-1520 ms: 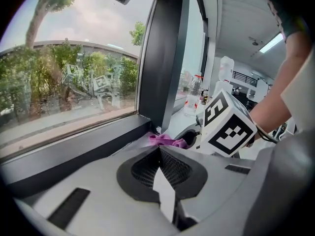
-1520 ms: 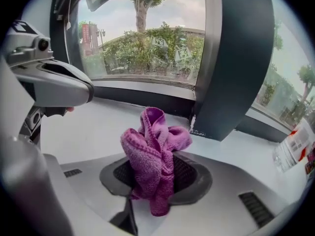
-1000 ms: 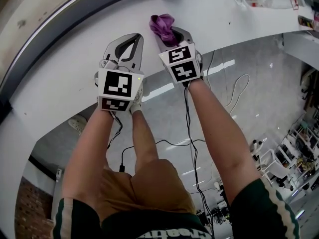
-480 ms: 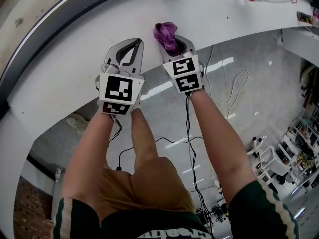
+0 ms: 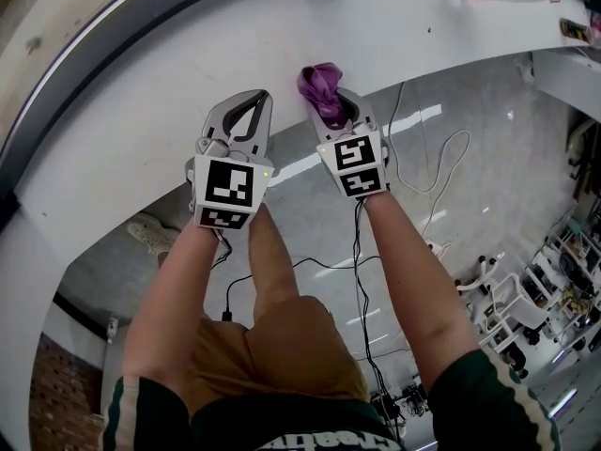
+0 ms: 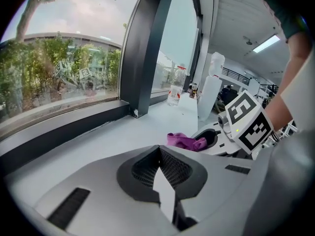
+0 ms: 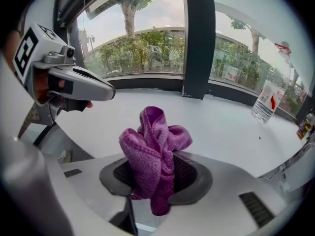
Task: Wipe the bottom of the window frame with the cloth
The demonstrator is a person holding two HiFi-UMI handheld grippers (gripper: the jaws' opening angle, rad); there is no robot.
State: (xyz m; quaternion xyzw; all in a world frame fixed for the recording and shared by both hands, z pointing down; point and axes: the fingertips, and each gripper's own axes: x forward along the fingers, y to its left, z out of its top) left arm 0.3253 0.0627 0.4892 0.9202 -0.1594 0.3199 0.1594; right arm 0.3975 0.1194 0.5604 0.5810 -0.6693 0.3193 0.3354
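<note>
The right claw [image 7: 156,183] is pinched shut on the purple cloth [image 7: 153,146]. The cloth is bunched into a lump. Most of it sticks up past the tips of the claw, and a small bit hangs down in the gap behind the tips. The cloth is held over the white sill [image 7: 231,127], close to the sill's near edge. Whether it touches the sill cannot be told.

Just to the left of this claw, the left claw [image 6: 159,154] is seen. Its two jaws are pressed together at the tips, and nothing is held in them. Both claws are pointed the same way, toward the window.

In front of the claws, the flat white sill is spread out. At its far side the dark bottom of the window frame [image 6: 64,131] is found, well apart from the cloth. A dark post [image 7: 197,38] stands up from the frame, ahead of the right claw. Green bushes [image 7: 147,48] can be seen through the glass.

Far off to the right of the right claw, a clear bottle [image 7: 266,101] with a red label is stood on the sill.

Behind the claws, the person's bare arms [image 5: 169,289] are stretched out, and a grey floor [image 5: 319,214] is seen below them.
</note>
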